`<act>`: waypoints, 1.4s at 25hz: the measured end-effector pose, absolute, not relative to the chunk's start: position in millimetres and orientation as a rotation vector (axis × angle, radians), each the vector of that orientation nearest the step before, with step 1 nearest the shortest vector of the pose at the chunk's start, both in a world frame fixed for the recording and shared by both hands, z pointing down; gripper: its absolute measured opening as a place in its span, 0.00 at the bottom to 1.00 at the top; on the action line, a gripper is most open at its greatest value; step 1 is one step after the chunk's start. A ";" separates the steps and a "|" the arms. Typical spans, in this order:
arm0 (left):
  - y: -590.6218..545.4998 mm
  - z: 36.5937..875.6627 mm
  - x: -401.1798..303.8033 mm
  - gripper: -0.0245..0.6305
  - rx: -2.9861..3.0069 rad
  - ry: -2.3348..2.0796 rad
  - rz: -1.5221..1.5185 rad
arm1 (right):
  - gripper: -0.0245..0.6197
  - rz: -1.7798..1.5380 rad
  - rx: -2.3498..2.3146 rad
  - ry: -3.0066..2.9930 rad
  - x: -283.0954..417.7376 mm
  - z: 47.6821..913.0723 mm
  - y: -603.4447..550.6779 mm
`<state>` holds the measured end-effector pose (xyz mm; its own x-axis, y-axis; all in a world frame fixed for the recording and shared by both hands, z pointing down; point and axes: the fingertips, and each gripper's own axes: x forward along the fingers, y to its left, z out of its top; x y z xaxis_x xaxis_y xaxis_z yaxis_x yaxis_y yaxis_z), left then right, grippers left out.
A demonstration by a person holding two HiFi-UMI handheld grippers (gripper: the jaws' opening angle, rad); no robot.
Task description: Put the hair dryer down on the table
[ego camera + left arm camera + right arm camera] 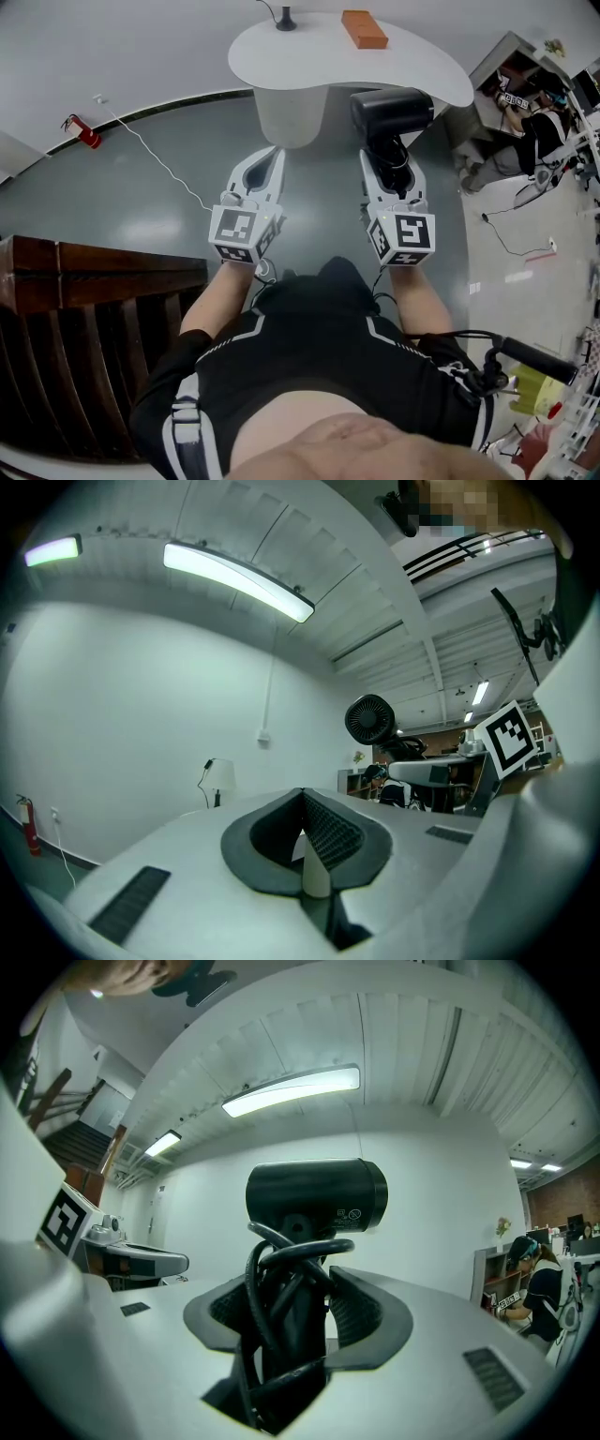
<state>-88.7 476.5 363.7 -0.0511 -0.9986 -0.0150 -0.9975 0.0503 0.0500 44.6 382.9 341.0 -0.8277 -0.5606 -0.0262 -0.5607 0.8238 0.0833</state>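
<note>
**Black hair dryer** (392, 112): we record it upright in the right claw (390, 161), with the barrel at the far end and the handle down between the jaws. Its black cord (306, 1248) is looped round the handle (several turns, plain in the right gripper view) and sits inside the grip with it. The jaws stand partly apart, their pads pressed on handle and cord from either side. We place the dryer in the air at the near edge of the white desk (309, 56), not resting on its top.

**Left claw** (269, 161): we find it level with the right one and apart from it. Its jaws are brought together with nothing between them.

**On the desk:** we note an orange block (364, 28) toward the far side, well apart from the dryer.

**Surroundings:** a grey floor (141, 197) lies beneath both claws. A red fire extinguisher (86, 136) stands by the wall at left.
</note>
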 end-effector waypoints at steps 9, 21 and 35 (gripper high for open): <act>457.2 366.0 -102.9 0.09 2.130 -2.270 -0.072 | 0.40 0.126 -0.895 2.998 29.9 341.4 366.4; 375.6 360.0 -129.1 0.08 2.114 -2.290 -0.063 | 0.40 0.134 -0.871 2.989 2.6 334.2 285.6; 245.6 361.9 -145.7 0.09 2.134 -2.254 -0.033 | 0.40 0.104 -0.885 2.988 -14.5 337.5 160.1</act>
<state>-145.7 245.6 361.9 -0.0542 -0.9984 0.0125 -0.9977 0.0547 0.0412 -14.5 160.1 337.5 -0.8385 -0.5433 -0.0417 -0.5449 0.8366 0.0571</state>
